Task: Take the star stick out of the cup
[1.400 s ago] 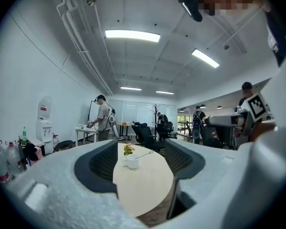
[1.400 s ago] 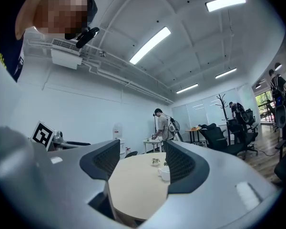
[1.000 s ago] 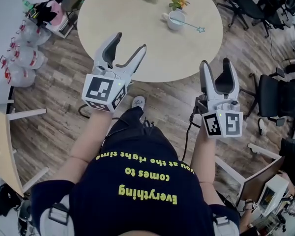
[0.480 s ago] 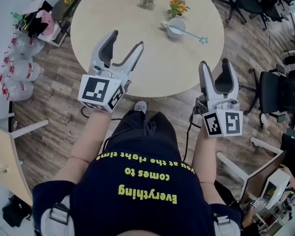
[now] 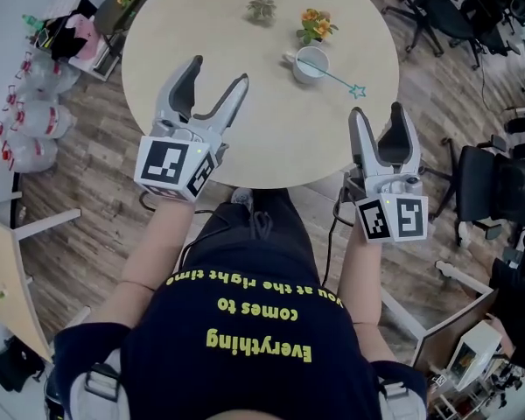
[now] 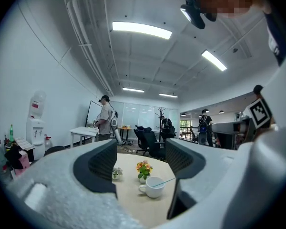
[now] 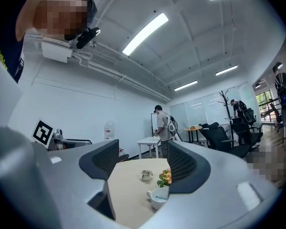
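Note:
A white cup [image 5: 312, 63] stands on the round beige table [image 5: 245, 121], far right of centre. A thin stick with a blue star [image 5: 358, 91] leans out of it toward the table's right edge. The cup [image 6: 154, 187] also shows between the jaws in the left gripper view, and the cup [image 7: 158, 197] in the right gripper view. My left gripper [image 5: 213, 79] hovers open over the table's near left part. My right gripper [image 5: 381, 123] is open at the table's near right edge, short of the star. Neither holds anything.
A small orange flower pot [image 5: 315, 24] and a small green plant [image 5: 262, 8] stand beyond the cup. Office chairs [image 5: 486, 178] crowd the floor at right. Bottles and bags [image 5: 31, 86] lie at left. A person [image 6: 105, 120] stands far off.
Both grippers have edged a little forward toward the table; the view has shifted slightly. The cup and stick have not moved.

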`<move>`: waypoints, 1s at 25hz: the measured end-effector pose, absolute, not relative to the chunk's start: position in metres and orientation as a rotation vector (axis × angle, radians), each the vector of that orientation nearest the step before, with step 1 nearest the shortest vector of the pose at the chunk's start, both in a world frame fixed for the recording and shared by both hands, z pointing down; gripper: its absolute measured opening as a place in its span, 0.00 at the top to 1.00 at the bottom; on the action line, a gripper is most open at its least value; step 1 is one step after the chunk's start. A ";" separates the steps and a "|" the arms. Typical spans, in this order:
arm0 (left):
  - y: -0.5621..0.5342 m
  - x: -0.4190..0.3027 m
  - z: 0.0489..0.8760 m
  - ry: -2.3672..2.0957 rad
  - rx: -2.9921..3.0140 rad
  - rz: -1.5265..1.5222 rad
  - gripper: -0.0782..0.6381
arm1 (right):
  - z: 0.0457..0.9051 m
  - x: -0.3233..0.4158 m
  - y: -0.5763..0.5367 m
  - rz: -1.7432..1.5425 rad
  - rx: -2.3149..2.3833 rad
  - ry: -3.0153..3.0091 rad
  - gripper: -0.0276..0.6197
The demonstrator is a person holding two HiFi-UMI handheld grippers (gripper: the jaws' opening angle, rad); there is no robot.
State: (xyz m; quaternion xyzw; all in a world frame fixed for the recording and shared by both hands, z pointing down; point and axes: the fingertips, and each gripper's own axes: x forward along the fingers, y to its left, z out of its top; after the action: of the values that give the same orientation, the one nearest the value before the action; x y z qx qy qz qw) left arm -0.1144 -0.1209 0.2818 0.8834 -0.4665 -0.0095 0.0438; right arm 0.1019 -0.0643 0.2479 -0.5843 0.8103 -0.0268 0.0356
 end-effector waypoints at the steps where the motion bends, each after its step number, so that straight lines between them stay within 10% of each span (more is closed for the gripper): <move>1: -0.125 -0.111 0.280 -1.445 2.696 -0.033 0.45 | 0.245 0.106 -0.071 -0.076 -1.780 2.495 0.48; 25: -0.190 -0.060 0.270 -1.636 2.620 -0.025 0.44 | 0.253 0.160 -0.174 -0.110 -1.587 2.623 0.47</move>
State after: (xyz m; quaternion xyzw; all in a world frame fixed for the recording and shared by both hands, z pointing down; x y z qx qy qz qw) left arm -0.0604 -0.1895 0.2699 0.8480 -0.5293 -0.0081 0.0263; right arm 0.1595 -0.1737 0.2527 -0.5170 0.8544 -0.0358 0.0368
